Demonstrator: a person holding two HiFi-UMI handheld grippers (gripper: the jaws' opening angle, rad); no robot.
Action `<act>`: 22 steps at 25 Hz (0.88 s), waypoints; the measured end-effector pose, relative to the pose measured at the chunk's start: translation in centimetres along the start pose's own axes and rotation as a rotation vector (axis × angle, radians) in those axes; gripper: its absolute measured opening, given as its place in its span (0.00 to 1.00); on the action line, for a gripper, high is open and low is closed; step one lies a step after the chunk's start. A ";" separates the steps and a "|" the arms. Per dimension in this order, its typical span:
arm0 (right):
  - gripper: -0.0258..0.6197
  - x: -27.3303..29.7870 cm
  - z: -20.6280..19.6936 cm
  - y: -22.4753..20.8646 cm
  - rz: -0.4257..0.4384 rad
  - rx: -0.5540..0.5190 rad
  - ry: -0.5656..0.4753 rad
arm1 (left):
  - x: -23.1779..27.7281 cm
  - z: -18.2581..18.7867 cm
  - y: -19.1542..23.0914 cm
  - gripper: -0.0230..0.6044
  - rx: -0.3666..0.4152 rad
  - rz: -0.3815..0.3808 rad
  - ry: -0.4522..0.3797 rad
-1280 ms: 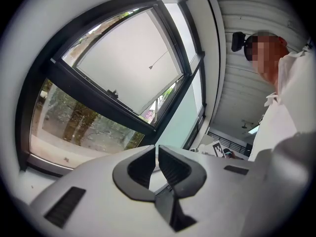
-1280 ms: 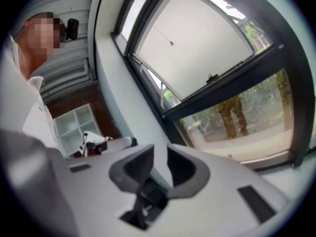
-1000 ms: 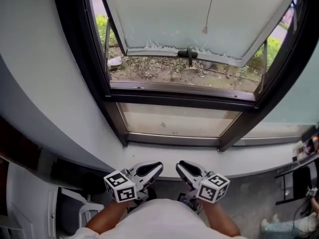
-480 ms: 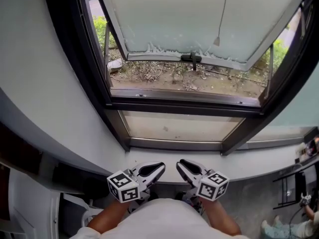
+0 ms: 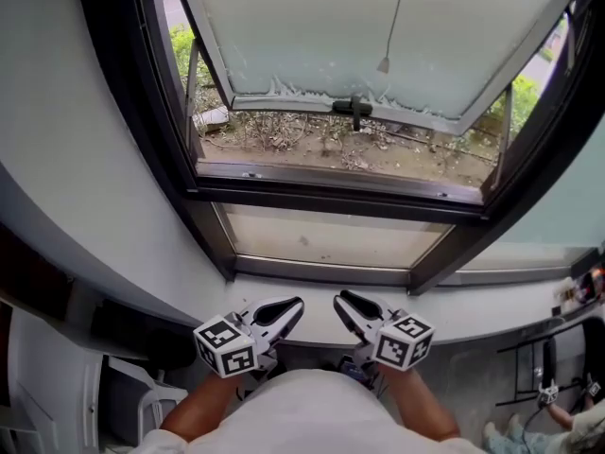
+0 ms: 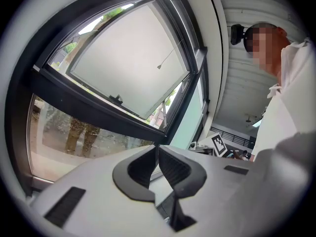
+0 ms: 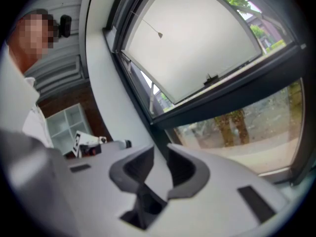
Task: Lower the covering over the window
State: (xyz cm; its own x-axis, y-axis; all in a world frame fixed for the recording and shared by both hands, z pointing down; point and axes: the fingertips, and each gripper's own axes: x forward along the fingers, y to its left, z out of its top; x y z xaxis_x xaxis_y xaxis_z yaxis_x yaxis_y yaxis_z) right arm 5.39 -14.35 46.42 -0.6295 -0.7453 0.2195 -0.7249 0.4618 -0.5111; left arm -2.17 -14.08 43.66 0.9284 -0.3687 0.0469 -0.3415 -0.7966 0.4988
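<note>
Head view first: left gripper (image 5: 295, 305) and right gripper (image 5: 342, 301) low at centre, side by side, tips aimed at the white sill (image 5: 492, 312) just ahead of them. Beyond the tips and higher, dark window frame (image 5: 331, 197). Past that, frosted sash (image 5: 312, 26) swung outward over littered ground (image 5: 312, 145), with a black handle (image 5: 354, 110) on its lower rail. Thin pull cord (image 5: 391, 17) hanging down from the top edge, well ahead of and above both claws, a little to the right gripper's side, its small bob ending just above the handle; touched by neither claw. Left gripper view next: jaws pressed together tip to tip, nothing between them. Frame and sash up and to the left of the tips, cord a fine line across the frosted pane far beyond them, person's light sleeve (image 6: 291, 98) off to the right. Right gripper view last: jaws parted by a narrow gap, only white wall showing through it, nothing held. Sash and cord above the tips and far off, lower fixed pane (image 7: 247, 127) to the right, white shelf unit (image 7: 64, 122) to the left.
</note>
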 end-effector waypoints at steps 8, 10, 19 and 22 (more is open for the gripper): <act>0.18 -1.3 1.9 -1.2 -0.014 -0.041 -0.016 | 1.3 0.5 -0.5 0.07 0.025 0.005 0.003; 0.18 -1.4 2.4 -1.4 -0.016 -0.049 -0.023 | 1.5 0.7 -0.6 0.07 0.031 0.004 0.000; 0.18 -1.3 6.2 -1.5 -0.021 -0.142 -0.059 | 2.5 3.1 -0.3 0.07 0.110 -0.006 -0.005; 0.18 -1.4 8.5 -1.6 -0.036 -0.215 -0.072 | 3.0 4.6 -0.2 0.07 0.170 -0.011 -0.003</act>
State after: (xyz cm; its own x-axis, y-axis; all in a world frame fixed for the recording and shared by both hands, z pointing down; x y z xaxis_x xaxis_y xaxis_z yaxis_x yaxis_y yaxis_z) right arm 9.76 -18.11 39.87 -0.5859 -0.7922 0.1706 -0.7944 0.5200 -0.3139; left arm 0.00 -17.23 39.74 0.9320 -0.3604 0.0394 -0.3512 -0.8703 0.3453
